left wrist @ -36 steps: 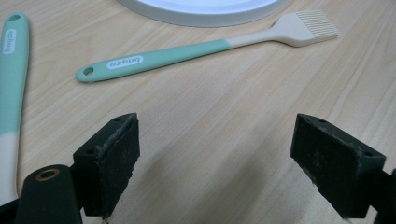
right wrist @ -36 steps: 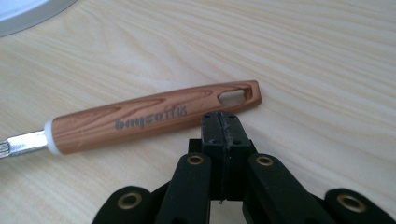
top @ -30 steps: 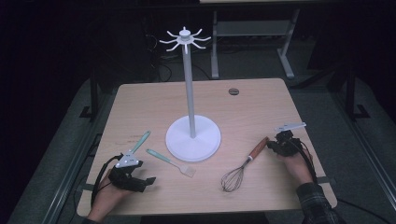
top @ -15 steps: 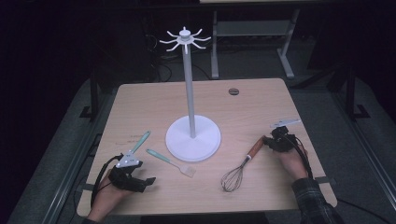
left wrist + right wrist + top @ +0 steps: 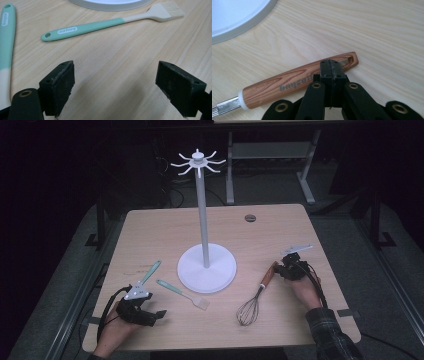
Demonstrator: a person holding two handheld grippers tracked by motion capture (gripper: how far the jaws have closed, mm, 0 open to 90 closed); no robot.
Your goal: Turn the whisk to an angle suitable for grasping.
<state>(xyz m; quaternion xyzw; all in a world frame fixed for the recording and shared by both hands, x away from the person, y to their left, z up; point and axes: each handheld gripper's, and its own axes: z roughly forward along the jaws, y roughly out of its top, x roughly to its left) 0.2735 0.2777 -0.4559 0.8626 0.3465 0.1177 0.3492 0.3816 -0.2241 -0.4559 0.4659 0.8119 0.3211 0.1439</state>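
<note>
Centrally, a white round-based utensil stand (image 5: 206,267) with a tall post and hooked crown stands on the pale wooden table (image 5: 150,235). Right of its base lies a wire whisk with wood-grain handle (image 5: 256,299); the right gripper (image 5: 289,269), jaws pressed together, sits over the handle's slotted end, though contact cannot be told. Left of the base lie a mint-handled pastry brush (image 5: 181,293) and a second mint-handled utensil (image 5: 150,271). The left gripper (image 5: 150,312), jaws spread wide and empty, rests near the brush, apart from it.
</note>
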